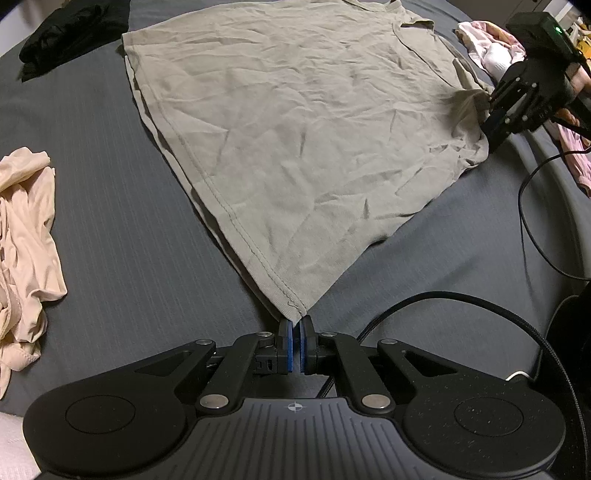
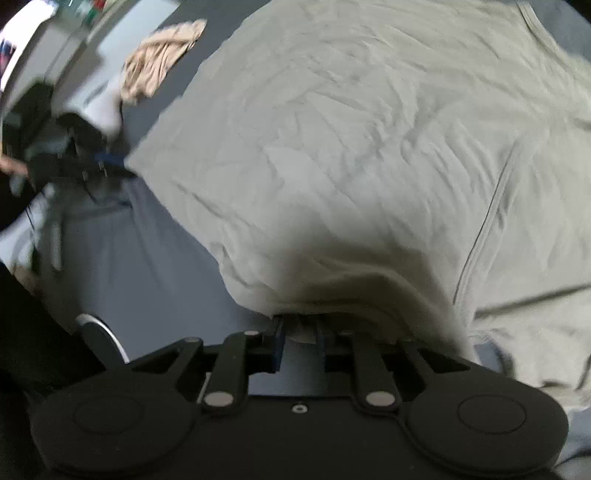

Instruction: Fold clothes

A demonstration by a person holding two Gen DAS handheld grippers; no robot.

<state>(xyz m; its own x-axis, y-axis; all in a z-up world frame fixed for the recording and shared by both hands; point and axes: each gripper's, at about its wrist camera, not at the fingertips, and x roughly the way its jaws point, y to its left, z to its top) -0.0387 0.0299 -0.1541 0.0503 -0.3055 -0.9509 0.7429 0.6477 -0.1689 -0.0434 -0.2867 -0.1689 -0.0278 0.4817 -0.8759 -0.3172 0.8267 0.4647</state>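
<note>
Two grippers on the shirt (image 1: 295,129): your left gripper (image 1: 295,343) pinches the bottom-centre corner; right gripper (image 2: 300,339), part-open, straddles the side edge. No fold made yet; pink (image 1: 26,240) and black (image 1: 70,33) garments at frame left wait.

Bed (image 1: 122,229) in a grey ribbed cover, clothes on it.
A khaki T-shirt (image 1: 295,129) lies spread mid-bed; a peach garment (image 1: 26,229), a black garment (image 1: 70,33), pink clothes (image 1: 487,48) and a black cable (image 1: 532,229) lie near its edges.

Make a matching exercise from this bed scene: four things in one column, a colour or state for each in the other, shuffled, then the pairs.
Things:
1. T-shirt
2. Crumpled garment at the left edge
3. Bundle at the far left corner
4. Left gripper

Descriptions:
A. Black
B. Peach
C. Shut on a hem corner
D. Grey-green, spread flat

Pairs: 1-D, 2-B, 3-A, 4-C
</note>
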